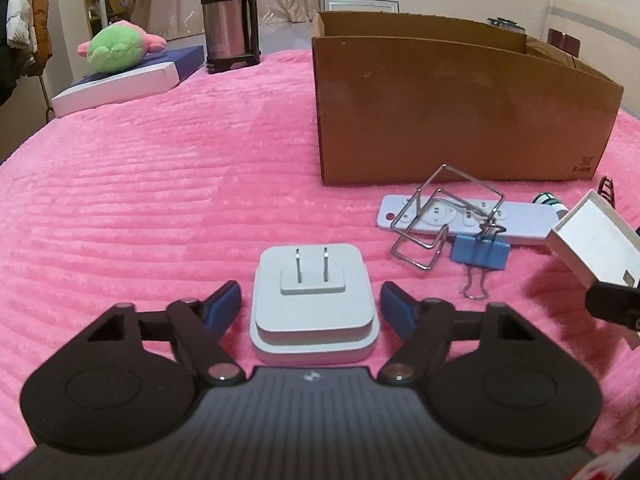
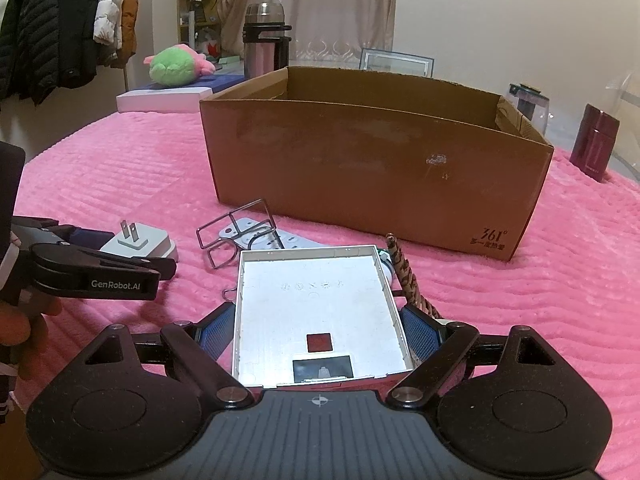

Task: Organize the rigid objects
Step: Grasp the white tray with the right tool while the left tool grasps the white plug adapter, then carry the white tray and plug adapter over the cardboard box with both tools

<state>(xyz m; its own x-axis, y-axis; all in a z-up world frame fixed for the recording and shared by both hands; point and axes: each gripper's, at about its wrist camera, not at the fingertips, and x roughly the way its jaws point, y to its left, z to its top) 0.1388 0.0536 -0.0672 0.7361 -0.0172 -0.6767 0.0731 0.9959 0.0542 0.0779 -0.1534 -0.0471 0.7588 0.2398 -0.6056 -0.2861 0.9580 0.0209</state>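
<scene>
The open brown cardboard box (image 2: 372, 160) looks empty from what I see. My right claw (image 2: 318, 330) clenches the shallow white plastic tray (image 2: 316, 308); my left claw (image 1: 311, 304) gapes around the white two-prong plug adapter (image 1: 314, 304). White remote (image 1: 460, 220), wire holder (image 1: 440, 208), blue binder clip (image 1: 479, 254) remain on the pink cover.

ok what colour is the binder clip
Blue binder clip with silver wire handles, clearest in the left wrist view.

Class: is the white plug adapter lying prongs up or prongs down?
Prongs up. The white plug adapter lies flat on the pink blanket, both metal prongs pointing upward.
</scene>
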